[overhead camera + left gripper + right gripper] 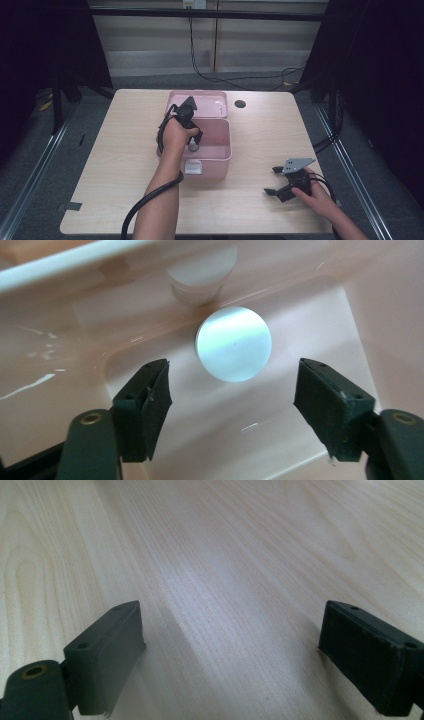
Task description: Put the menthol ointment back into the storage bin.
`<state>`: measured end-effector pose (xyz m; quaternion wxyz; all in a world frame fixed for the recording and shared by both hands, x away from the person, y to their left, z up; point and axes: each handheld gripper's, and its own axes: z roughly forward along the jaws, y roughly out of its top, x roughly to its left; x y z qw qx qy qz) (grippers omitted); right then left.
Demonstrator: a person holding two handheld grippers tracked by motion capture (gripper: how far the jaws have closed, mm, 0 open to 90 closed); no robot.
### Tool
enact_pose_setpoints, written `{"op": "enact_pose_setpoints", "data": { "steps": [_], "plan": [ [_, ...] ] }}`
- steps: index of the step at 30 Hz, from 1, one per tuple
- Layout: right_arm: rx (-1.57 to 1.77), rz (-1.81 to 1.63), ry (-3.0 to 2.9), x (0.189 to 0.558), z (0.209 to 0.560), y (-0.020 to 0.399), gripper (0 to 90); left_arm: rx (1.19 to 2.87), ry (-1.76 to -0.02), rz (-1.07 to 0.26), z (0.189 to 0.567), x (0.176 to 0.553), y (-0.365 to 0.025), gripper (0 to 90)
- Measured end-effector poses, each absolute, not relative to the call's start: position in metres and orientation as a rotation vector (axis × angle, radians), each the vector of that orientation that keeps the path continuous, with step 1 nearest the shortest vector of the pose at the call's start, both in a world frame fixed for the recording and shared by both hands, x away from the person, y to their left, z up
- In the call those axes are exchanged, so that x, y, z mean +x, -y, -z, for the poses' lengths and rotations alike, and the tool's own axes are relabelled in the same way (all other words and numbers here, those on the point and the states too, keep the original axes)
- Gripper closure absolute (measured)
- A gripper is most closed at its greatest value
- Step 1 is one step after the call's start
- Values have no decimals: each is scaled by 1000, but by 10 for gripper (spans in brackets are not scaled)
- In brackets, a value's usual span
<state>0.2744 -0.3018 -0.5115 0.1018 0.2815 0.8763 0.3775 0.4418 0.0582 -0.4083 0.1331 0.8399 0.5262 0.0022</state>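
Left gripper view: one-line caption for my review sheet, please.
Left gripper, jaws open, above a round white-topped container standing inside the pink box.

My left gripper (194, 143) hangs inside the open pink plastic box (222, 159), hemmed by its walls on all sides; the raised lid (210, 102) stands beyond it. A small round white-capped container (233, 344) stands on the floor just ahead of the parted jaws, untouched. Before my right gripper (274, 181), wide apart, lies bare pale wooden tabletop (240, 555), free to cross.
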Motion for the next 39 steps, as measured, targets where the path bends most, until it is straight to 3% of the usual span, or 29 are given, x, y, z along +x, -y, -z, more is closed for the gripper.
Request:
{"op": "enact_pose_setpoints", "data": {
  "steps": [14,39],
  "plan": [
    [828,-1114,-2586,275,511,302,102,2450,-1504,16,396,435,-66,254],
    [827,-1112,-2588,275,511,302,102,2483,-1420,13,341,420,-83,253]
  ]
}}
